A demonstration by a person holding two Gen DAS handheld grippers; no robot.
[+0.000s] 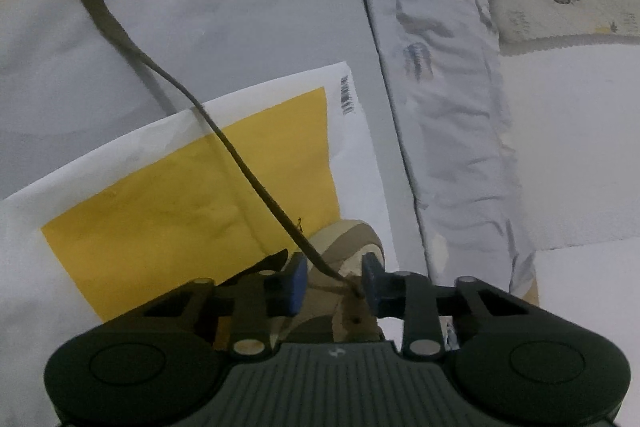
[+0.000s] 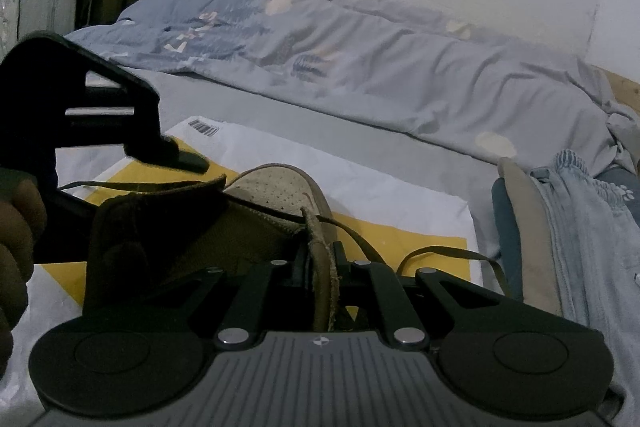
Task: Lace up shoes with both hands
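Your right gripper (image 2: 320, 263) is clamped tight on the frayed eyelet edge of the tan suede shoe (image 2: 280, 195). The shoe sits on the white-and-yellow paper mailer (image 2: 400, 203) on the bed. Your left gripper (image 1: 334, 279) hovers over the shoe, blue pads apart, with the flat olive lace (image 1: 240, 155) running between them, not pinched.
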